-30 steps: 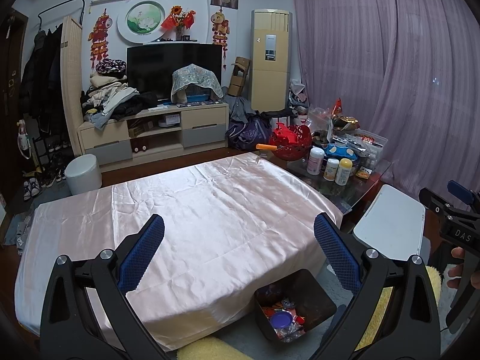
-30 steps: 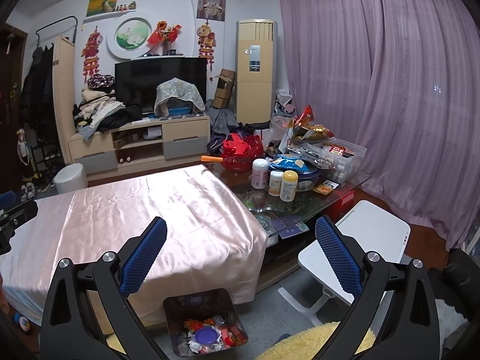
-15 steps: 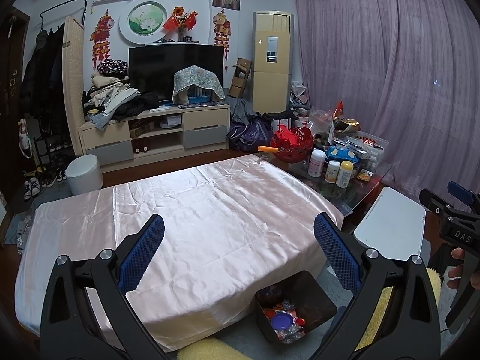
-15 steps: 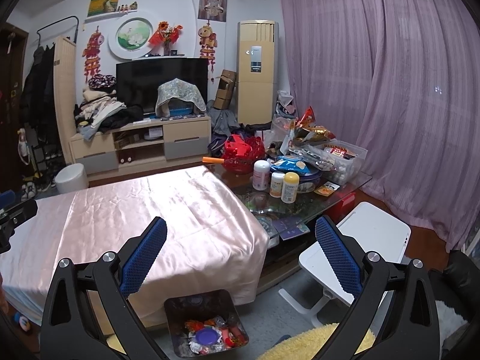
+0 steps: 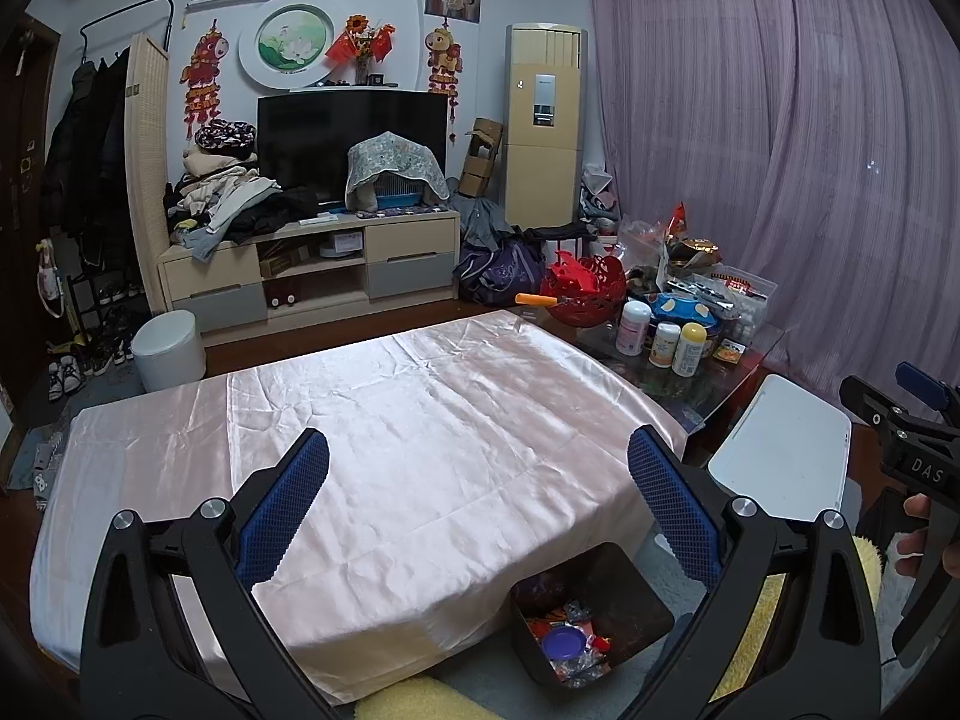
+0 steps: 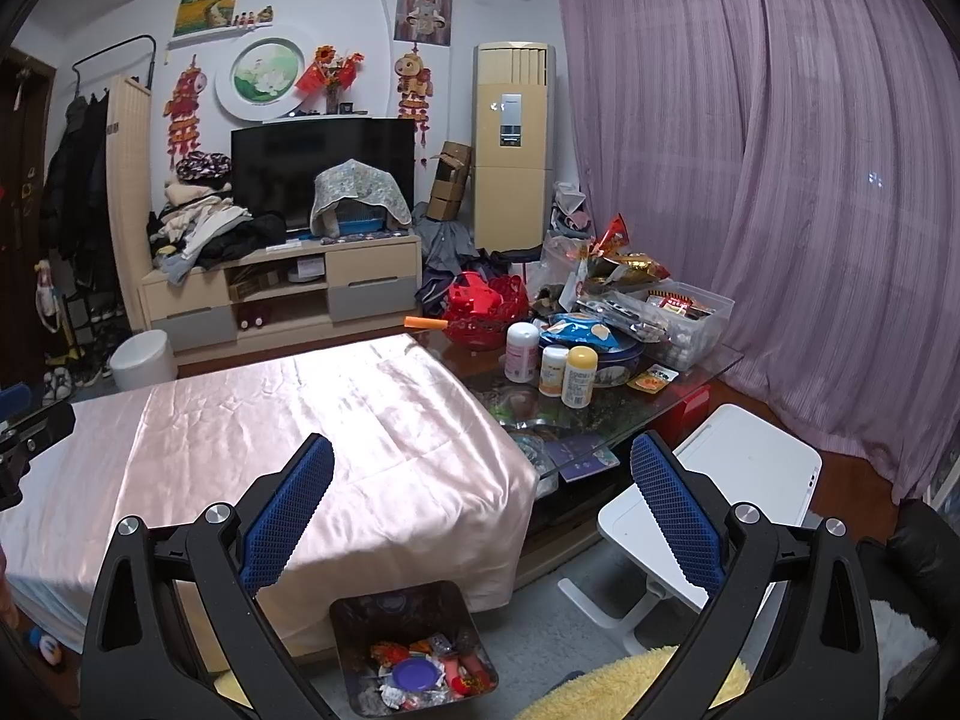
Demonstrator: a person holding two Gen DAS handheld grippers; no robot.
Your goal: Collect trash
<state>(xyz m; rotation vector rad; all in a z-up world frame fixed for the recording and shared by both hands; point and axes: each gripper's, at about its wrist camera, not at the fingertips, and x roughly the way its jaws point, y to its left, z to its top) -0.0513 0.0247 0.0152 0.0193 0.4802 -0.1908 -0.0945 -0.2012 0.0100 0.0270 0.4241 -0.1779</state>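
Little has moved since 1 second ago; both views have only drifted slightly. From the left wrist, the left gripper [image 5: 478, 468] hangs over the pink-draped table [image 5: 390, 432], its fingers [image 5: 282, 510] spread and empty; the trash bin [image 5: 636, 594] sits on the floor below the table's near corner. From the right wrist, the right gripper [image 6: 482, 474] is likewise spread and empty, the bin [image 6: 360, 618] holding wrappers [image 6: 420, 669].

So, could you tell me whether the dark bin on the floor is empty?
No, the dark bin holds wrappers and a purple lid at its bottom.
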